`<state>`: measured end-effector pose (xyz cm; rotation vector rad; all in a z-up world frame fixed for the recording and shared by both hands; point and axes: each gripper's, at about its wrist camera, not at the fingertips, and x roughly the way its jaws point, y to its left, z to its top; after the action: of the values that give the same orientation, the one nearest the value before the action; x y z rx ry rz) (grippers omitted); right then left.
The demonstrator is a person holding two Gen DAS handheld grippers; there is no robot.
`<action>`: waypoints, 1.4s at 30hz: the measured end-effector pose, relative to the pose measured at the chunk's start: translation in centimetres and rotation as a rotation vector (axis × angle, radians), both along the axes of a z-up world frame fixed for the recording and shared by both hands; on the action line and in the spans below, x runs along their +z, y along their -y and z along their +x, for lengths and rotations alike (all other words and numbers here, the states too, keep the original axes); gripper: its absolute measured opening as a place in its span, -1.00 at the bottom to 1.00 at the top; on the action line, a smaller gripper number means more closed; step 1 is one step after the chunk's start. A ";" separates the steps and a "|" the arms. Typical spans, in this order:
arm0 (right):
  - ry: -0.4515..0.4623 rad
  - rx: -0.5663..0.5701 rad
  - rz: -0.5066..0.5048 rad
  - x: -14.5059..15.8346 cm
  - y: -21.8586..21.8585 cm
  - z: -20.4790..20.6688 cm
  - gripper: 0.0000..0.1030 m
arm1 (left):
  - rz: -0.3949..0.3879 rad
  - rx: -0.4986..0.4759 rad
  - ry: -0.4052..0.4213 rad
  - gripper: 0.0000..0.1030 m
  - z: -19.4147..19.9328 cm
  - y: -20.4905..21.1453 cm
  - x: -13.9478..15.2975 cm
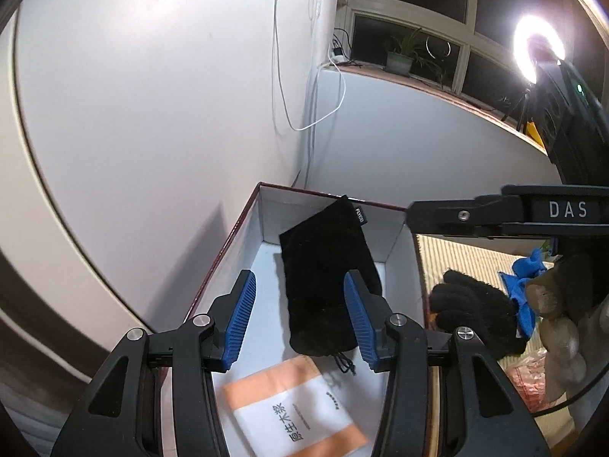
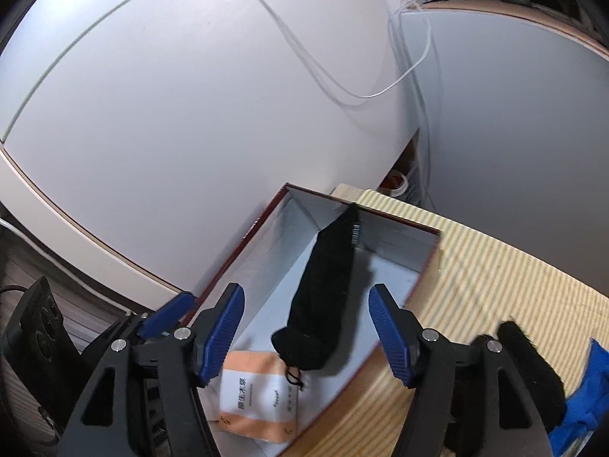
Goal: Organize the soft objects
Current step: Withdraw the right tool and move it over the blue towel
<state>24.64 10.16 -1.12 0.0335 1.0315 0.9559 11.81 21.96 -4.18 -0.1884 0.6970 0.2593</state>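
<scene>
Black drawstring pouch (image 1: 327,278) lying inside open box (image 2: 396,245), leaning on far wall, ahead between both jaws. Left gripper (image 1: 300,316) jaws standing apart, gripping nothing. Right gripper (image 2: 308,333) jaws apart, empty. Orange-white tissue pack (image 2: 253,396) lying below pouch.

The box (image 1: 251,228) stands on the mat (image 2: 495,266), against the wall (image 1: 152,114). Inside the box, the pouch (image 1: 323,274) leans on its far wall, and the tissue pack (image 1: 300,411) lies at its near end. Right of the box, 1 glove (image 1: 472,304) and 1 cloth (image 1: 523,285) lie on the mat.
</scene>
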 end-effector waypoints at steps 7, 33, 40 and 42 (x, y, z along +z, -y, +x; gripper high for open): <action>0.049 -0.034 0.004 1.2 4.6 -0.8 0.27 | -0.006 -0.036 0.030 -0.08 -1.5 1.8 1.3; 0.101 -0.324 0.056 -0.2 32.3 -7.8 0.38 | -0.216 -0.312 0.026 0.19 -5.1 13.9 -1.4; 0.020 -0.426 0.053 -3.2 38.3 -6.8 0.38 | -0.226 -0.386 -0.004 0.19 -3.8 17.5 -2.4; 0.007 -0.443 0.055 -3.7 39.3 -6.1 0.38 | -0.216 -0.406 -0.008 0.19 -3.2 18.4 -2.4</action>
<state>18.50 -29.18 -4.85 0.2933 0.9392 0.5788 8.56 3.56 -6.54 -0.2470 0.7546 -0.2048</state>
